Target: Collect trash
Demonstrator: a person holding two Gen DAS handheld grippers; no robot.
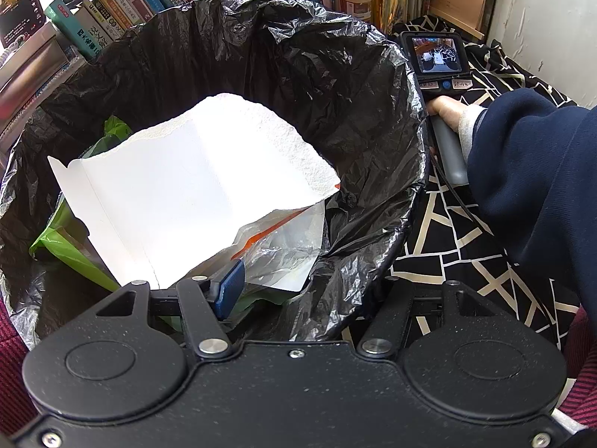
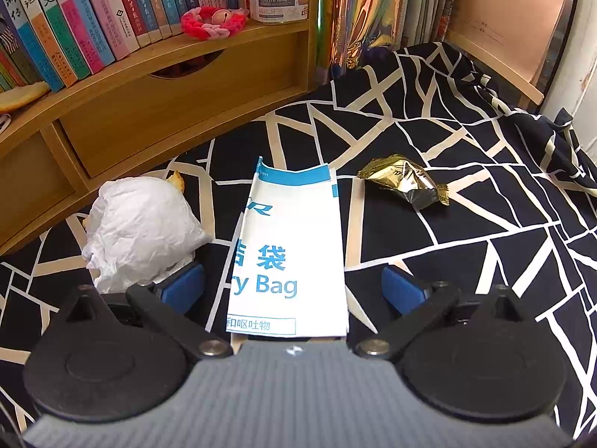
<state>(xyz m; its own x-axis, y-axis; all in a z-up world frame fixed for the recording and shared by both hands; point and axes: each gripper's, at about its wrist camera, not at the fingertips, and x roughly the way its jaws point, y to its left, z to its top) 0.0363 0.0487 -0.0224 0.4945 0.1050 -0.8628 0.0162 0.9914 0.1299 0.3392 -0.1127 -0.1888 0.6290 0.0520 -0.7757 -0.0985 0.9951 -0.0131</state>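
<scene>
The right hand-held gripper (image 2: 293, 283) stands wide, released, straddling a white-and-blue paper bag (image 2: 289, 257) lying flat on the table (image 2: 466, 254) (black-and-white cloth). The left hand-held gripper (image 1: 309, 283) clenches the lined bin's rim (image 1: 373, 261).

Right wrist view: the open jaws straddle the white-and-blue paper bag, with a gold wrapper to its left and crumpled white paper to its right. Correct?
Not quite: the sides are swapped. The right wrist view shows the gold wrapper right of the paper bag and the crumpled white paper left. The jaws do straddle the bag, open.
</scene>
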